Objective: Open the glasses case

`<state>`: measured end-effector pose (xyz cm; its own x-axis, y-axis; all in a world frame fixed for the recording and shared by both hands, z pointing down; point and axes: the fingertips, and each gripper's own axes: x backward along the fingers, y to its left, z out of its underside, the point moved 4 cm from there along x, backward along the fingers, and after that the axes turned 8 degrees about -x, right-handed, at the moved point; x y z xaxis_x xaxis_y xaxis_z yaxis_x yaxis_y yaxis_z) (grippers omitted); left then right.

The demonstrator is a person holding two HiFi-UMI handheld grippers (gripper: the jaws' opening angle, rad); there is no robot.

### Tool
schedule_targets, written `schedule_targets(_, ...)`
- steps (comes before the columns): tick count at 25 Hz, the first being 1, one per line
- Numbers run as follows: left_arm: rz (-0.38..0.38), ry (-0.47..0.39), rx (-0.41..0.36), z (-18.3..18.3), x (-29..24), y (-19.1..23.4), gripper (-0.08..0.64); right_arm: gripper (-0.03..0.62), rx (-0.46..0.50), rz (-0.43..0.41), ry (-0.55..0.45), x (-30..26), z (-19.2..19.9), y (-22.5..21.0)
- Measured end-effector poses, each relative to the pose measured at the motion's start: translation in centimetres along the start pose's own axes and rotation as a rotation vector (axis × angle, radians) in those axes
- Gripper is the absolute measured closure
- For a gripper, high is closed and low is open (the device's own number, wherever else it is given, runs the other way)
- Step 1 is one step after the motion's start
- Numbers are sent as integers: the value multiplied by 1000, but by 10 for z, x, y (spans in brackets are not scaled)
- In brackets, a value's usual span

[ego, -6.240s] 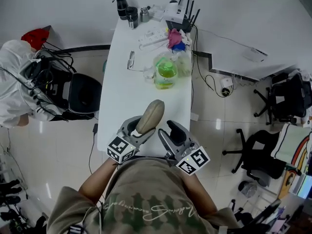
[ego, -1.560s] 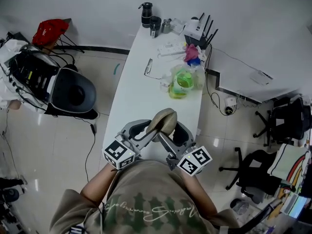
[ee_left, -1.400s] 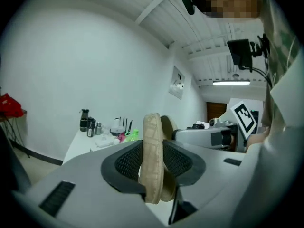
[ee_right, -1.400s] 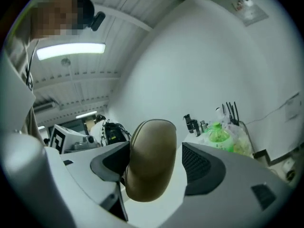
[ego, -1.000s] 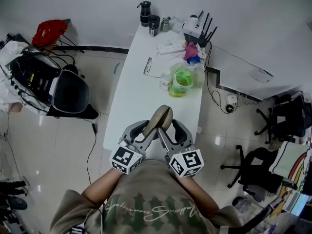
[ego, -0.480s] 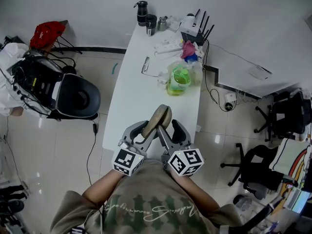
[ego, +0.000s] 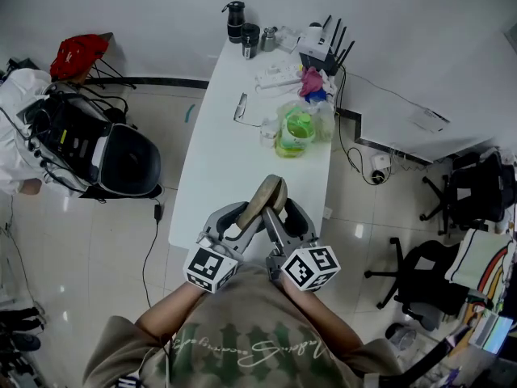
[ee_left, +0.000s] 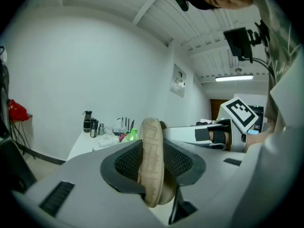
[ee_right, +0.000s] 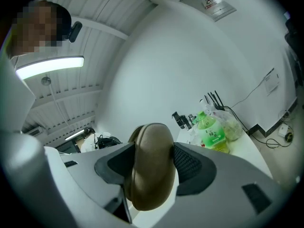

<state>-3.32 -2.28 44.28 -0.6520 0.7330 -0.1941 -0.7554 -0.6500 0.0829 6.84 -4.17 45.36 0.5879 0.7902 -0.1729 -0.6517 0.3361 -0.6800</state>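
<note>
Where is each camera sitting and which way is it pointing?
Head view: on the person's head, facing steeply down at the table; shows torso, forearms, left tool and right tool, both clamped on the glasses case.
Left gripper view: rides the left tool, looking along its jaws past the case to the wall; right tool shows at right.
Right gripper view: rides the right tool, looking along its jaws past the case toward a green bottle.
Shared: all three show the case.

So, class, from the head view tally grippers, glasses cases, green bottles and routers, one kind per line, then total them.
Grippers: 2, left gripper and right gripper
Case: 1
Green bottle: 1
Router: 1
Total: 5
</note>
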Motion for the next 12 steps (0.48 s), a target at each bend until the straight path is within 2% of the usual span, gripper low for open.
schedule_targets(2, 11, -36, 31, -3, 5, 5, 419, 332, -5, -29, -11, 1, -3, 4)
schedule_targets(4, 7, -49, 40, -7, 9, 9, 419, 334, 30, -38, -6, 2, -5, 8)
schedule_targets(7, -10, -60, 23, -13, 15, 12, 419, 422, 71, -8, -6, 7, -8, 2)
schedule_targets(12, 53, -67, 41, -20, 21, 0, 419, 432, 29, 9, -24, 9, -10, -14)
